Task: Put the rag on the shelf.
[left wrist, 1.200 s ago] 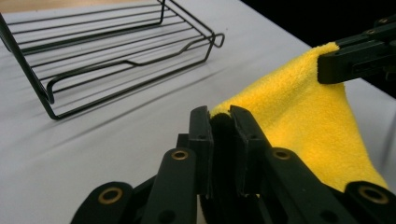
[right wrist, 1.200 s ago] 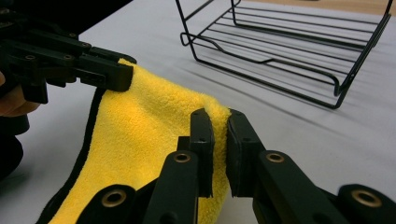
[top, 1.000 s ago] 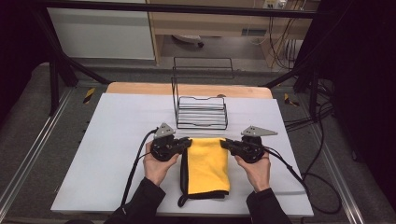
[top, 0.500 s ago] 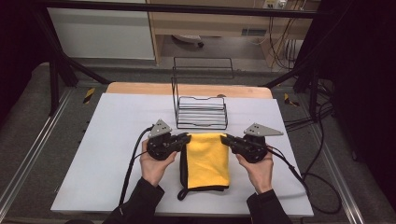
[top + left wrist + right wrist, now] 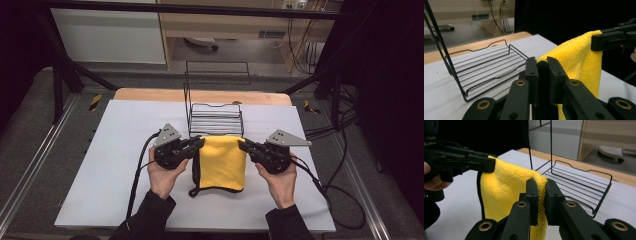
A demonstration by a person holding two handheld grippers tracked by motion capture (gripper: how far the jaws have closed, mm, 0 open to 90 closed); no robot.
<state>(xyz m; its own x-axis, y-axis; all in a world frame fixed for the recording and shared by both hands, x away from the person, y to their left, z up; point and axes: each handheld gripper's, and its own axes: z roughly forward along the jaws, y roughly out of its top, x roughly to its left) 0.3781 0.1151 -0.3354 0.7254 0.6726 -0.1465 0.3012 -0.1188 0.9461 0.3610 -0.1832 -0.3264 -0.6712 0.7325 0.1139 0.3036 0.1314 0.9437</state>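
My left gripper (image 5: pixel 196 144) and right gripper (image 5: pixel 245 146) are both clamped on the top corners of the yellow cloth (image 5: pixel 222 162). It hangs between them over the white table (image 5: pixel 100 165), just in front of the wire rack (image 5: pixel 216 118).

Black wire rack (image 5: pixel 215 117) on white table (image 5: pixel 100 165)

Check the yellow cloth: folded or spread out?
Folded. The yellow cloth hangs doubled between the left gripper and the right gripper, its black-edged layers stacked along the left side.
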